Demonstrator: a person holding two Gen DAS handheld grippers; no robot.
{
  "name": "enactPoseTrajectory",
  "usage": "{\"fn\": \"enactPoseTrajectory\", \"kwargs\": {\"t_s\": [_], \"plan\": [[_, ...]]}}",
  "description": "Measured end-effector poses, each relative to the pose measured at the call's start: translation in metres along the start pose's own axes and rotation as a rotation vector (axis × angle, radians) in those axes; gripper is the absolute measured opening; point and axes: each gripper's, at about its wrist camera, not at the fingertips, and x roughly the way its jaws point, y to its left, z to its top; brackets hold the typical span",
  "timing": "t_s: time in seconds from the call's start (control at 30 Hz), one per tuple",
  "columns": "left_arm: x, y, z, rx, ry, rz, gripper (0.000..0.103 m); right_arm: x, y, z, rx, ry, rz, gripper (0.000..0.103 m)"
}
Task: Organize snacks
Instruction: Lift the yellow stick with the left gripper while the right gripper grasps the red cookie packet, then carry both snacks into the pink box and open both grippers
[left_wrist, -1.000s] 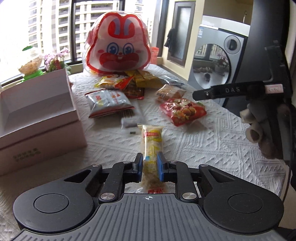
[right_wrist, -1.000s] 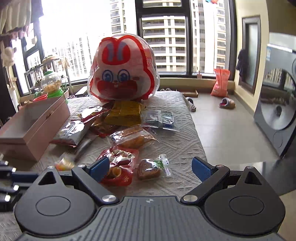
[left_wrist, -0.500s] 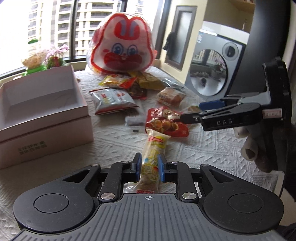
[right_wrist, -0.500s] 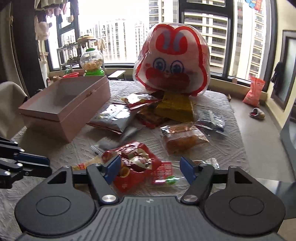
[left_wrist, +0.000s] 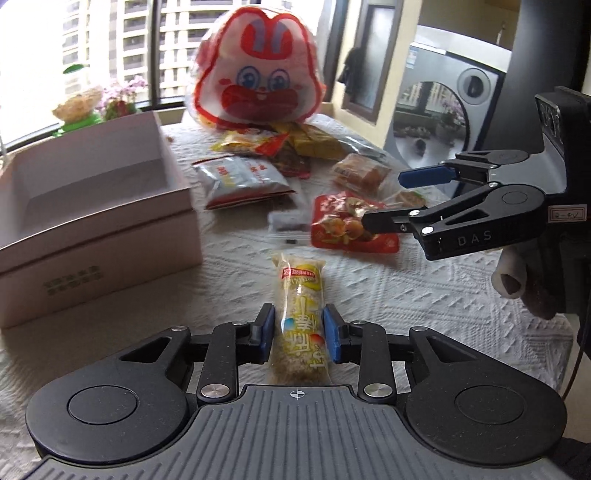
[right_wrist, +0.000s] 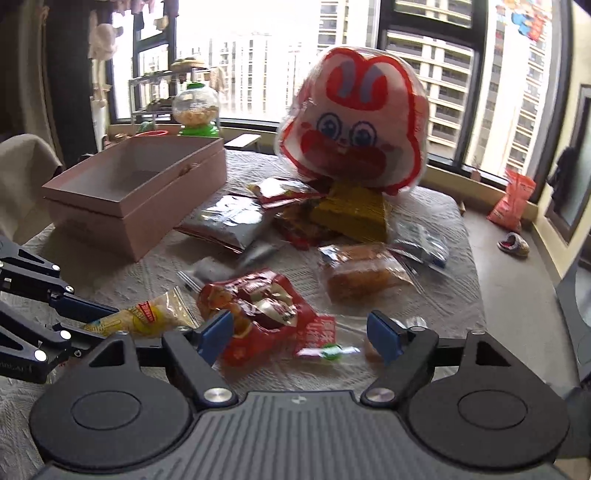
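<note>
Snack bar in a clear yellow wrapper lies lengthwise between the blue pads of the left gripper. The pads stand just beside its two sides with a thin gap showing, so the wrapper is framed rather than squeezed; whether the far end of the snack bar rests on the cloth cannot be told. From the right wrist view the same bar points toward the middle of the table.

The right gripper hangs with its jaws wide apart and nothing between them, low over a red candy packet that lies on the white textured tablecloth. A wrapped cake slice sits just beyond the packet, and a silver chip bag lies nearer the open pink box, which stands at the table's left side. Behind the scattered packs a stack of yellow packets leans against a large rabbit-face bag near the window. A gumball-style dispenser with a green base stands past the box.
</note>
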Motion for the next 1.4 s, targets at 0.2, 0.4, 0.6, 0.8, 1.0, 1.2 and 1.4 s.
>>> {"fn": "enactPoseTrajectory", "kwargs": {"t_s": [0.2,0.4,0.6,0.8,1.0,1.2,1.4], "plan": [[-0.026,0.033,-0.022,-0.123,0.021,0.068,0.033,0.046,0.011,0.021,-0.08,0.103,0.156,0.082],[-0.026,0.042,-0.029,-0.166,-0.005,0.042,0.036,0.041,0.04,0.013,-0.123,0.125,0.095,0.081],[-0.022,0.03,-0.03,-0.109,-0.027,0.084,0.036,0.041,0.032,0.011,-0.085,0.137,0.093,0.081],[-0.023,0.013,-0.038,-0.035,-0.049,0.148,0.036,0.046,0.027,0.014,-0.045,0.159,0.12,0.081],[-0.029,0.02,-0.036,-0.101,-0.045,0.136,0.034,-0.001,0.05,0.01,-0.041,0.15,0.17,0.07],[-0.082,0.029,-0.022,-0.146,-0.209,0.111,0.033,-0.043,0.056,0.016,-0.004,0.072,0.166,0.068],[-0.124,0.074,0.06,-0.218,-0.46,0.269,0.034,-0.064,0.076,0.038,-0.07,-0.042,0.167,0.068]]}}
